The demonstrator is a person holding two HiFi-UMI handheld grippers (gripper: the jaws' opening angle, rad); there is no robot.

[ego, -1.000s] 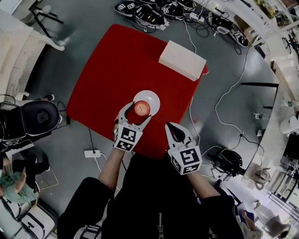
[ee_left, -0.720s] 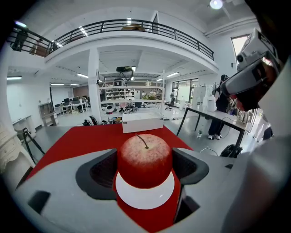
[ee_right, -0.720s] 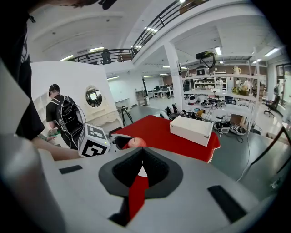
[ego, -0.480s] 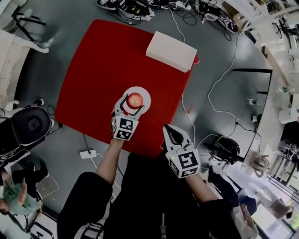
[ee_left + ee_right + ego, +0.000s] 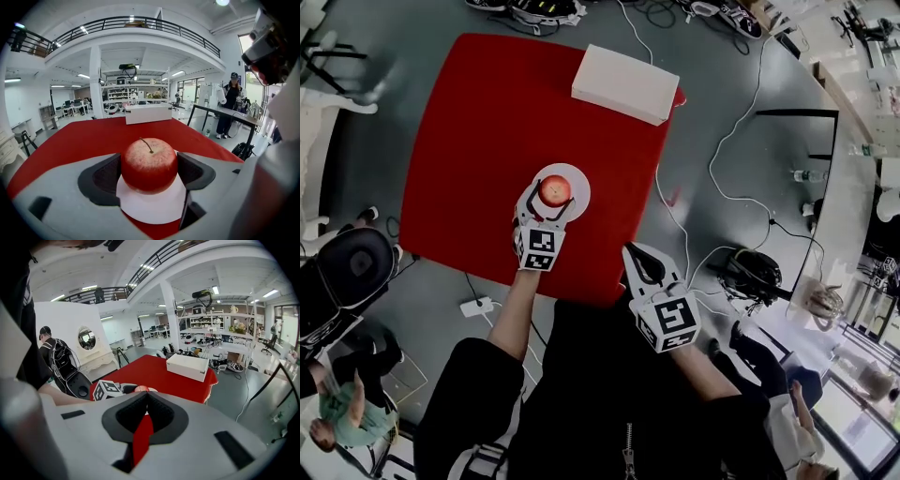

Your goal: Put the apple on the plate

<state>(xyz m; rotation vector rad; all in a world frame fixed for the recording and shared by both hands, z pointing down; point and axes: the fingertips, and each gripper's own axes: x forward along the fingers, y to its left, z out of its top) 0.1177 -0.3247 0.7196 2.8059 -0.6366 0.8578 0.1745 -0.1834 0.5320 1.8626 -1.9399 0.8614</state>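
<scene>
- apple (image 5: 149, 164): deep red on the sides, a paler, yellowish speckled top, a thin dark stem
- plate (image 5: 154, 208): plain white
- table (image 5: 478, 131): one flat bright red, no pattern
- box (image 5: 625, 82) at the far right of the table: white
- left gripper (image 5: 549, 195): light grey shell, black lining inside the jaws, black-and-white square markers on its cube
- right gripper (image 5: 632, 251): the same light grey shell with black jaw lining and a black-and-white marker cube
- floor (image 5: 741, 244): dull, slightly glossy grey
- power strip (image 5: 476, 307) on the floor at the near left: white
- person's clothing (image 5: 609, 403): black
</scene>
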